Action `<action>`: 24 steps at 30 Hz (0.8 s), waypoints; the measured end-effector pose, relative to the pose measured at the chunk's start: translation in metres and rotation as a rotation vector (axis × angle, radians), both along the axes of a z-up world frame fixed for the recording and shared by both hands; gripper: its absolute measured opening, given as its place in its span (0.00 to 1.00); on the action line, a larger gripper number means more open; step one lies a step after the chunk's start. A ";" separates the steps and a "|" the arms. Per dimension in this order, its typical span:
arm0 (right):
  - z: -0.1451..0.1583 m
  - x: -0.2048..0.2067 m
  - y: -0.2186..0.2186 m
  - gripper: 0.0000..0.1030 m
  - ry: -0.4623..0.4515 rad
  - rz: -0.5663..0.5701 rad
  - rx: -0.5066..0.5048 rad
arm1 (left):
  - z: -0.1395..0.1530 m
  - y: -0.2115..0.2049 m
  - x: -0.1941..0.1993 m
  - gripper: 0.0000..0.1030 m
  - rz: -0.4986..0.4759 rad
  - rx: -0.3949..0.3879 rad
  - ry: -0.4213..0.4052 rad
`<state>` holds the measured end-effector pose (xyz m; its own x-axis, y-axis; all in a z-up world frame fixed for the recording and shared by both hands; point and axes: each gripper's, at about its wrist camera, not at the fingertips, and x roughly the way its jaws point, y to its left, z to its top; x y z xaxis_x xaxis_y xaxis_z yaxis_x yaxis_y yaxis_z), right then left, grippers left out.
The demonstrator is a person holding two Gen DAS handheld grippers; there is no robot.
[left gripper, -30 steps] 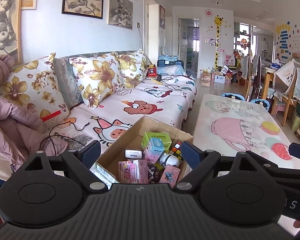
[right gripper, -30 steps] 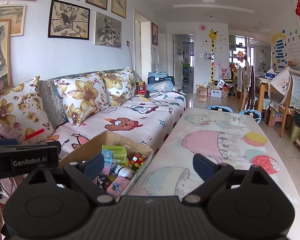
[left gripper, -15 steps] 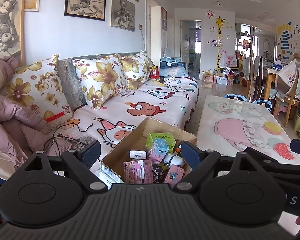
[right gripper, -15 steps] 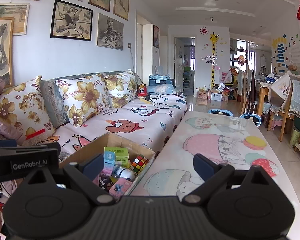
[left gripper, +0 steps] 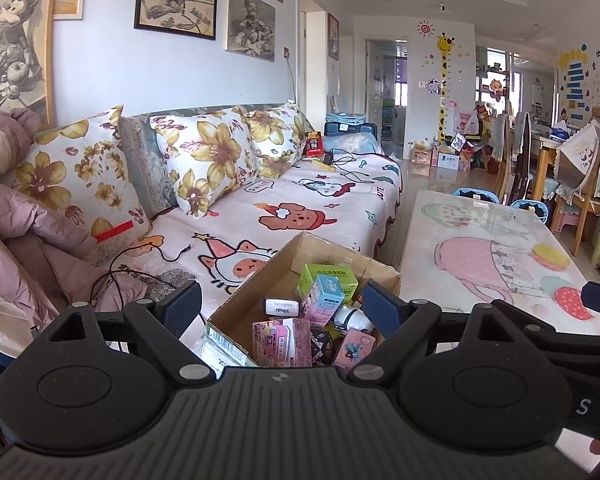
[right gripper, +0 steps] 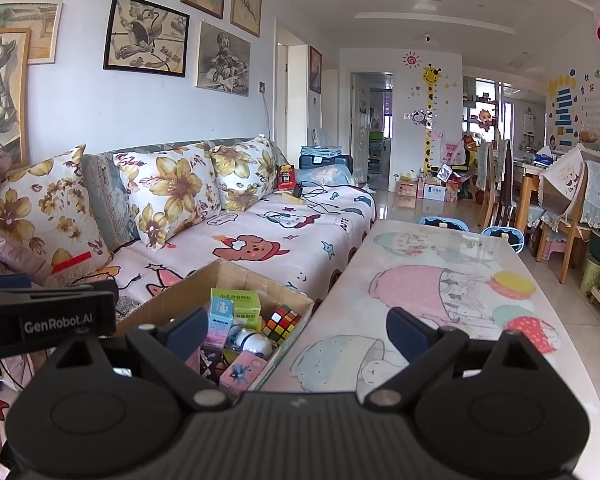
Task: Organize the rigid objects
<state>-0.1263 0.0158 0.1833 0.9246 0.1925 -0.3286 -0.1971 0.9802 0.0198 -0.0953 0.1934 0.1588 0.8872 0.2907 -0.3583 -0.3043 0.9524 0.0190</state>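
Our left gripper (left gripper: 281, 309) has its jaws spread wide with nothing between them, held above the near end of the cardboard box (left gripper: 328, 251); our right gripper (right gripper: 296, 330) is likewise spread and empty, hanging over the seam where the box meets the table (right gripper: 440, 276). The box sits on the sofa (left gripper: 300, 204) hard against the table's edge, and the small rigid things are all inside it: a green carton (right gripper: 242, 305) standing near the middle, a blue-and-pink carton (left gripper: 326, 294) leaning on it, a puzzle cube (right gripper: 282, 322) at the table side, a white round gadget (right gripper: 254, 342), a white flat case (left gripper: 282, 307), and pink boxes (left gripper: 284, 336) at the near end. They lie jumbled, tilted against one another rather than in rows. The table shows only its printed cover, with no loose item that we can see. We judge this fits two stages equally: everything gathered into the box as the tidy end state, or a full box waiting to be sorted out onto the table. With both tools empty, the pictures do not settle which.
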 end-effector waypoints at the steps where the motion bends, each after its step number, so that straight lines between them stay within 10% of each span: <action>1: 0.000 0.000 0.000 0.93 0.001 0.000 0.000 | 0.000 0.000 0.000 1.00 0.000 -0.001 0.000; 24: -0.006 0.003 0.001 0.93 0.010 -0.006 -0.008 | -0.001 0.000 0.000 1.00 0.006 -0.011 0.000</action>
<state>-0.1236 0.0170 0.1774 0.9222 0.1849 -0.3396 -0.1915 0.9814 0.0143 -0.0956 0.1938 0.1578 0.8854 0.2921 -0.3616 -0.3100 0.9507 0.0088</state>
